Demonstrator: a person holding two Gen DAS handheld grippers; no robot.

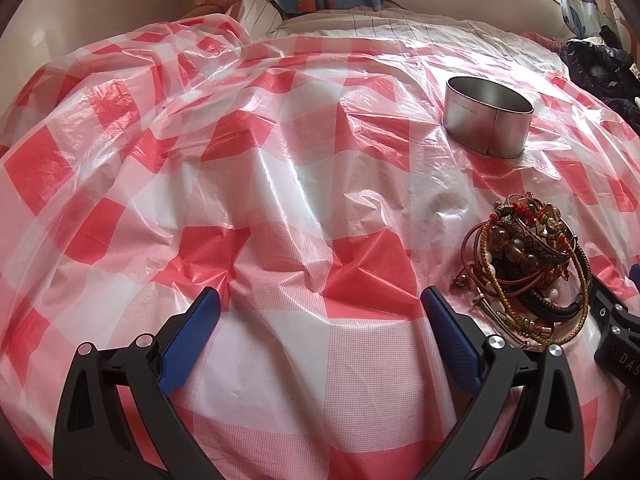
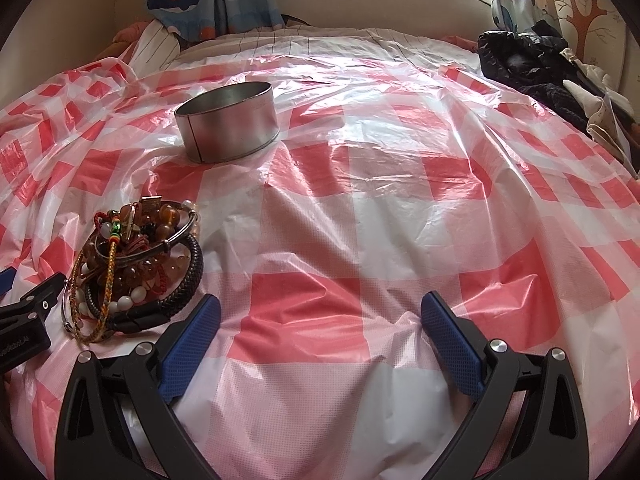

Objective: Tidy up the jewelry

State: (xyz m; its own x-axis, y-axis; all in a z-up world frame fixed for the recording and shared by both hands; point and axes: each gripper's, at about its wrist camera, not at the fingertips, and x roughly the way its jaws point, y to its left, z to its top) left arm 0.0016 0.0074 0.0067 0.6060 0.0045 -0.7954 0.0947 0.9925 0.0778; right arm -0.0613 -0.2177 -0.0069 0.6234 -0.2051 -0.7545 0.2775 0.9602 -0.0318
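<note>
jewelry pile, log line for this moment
left gripper open | right gripper open | jewelry pile untouched | tin looks empty

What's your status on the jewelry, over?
Left claw open, empty; right claw open, empty. Bracelet pile untouched on the checkered sheet, between claws. Metal tin beyond it, looks empty. Path clear.

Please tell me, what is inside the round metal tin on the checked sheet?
The metal tin stands open. Only its far inner wall shows, bare and shiny, with nothing rising above the rim. The near wall hides its bottom in both views. The bracelets lie heaped outside it on the checked plastic sheet.
</note>
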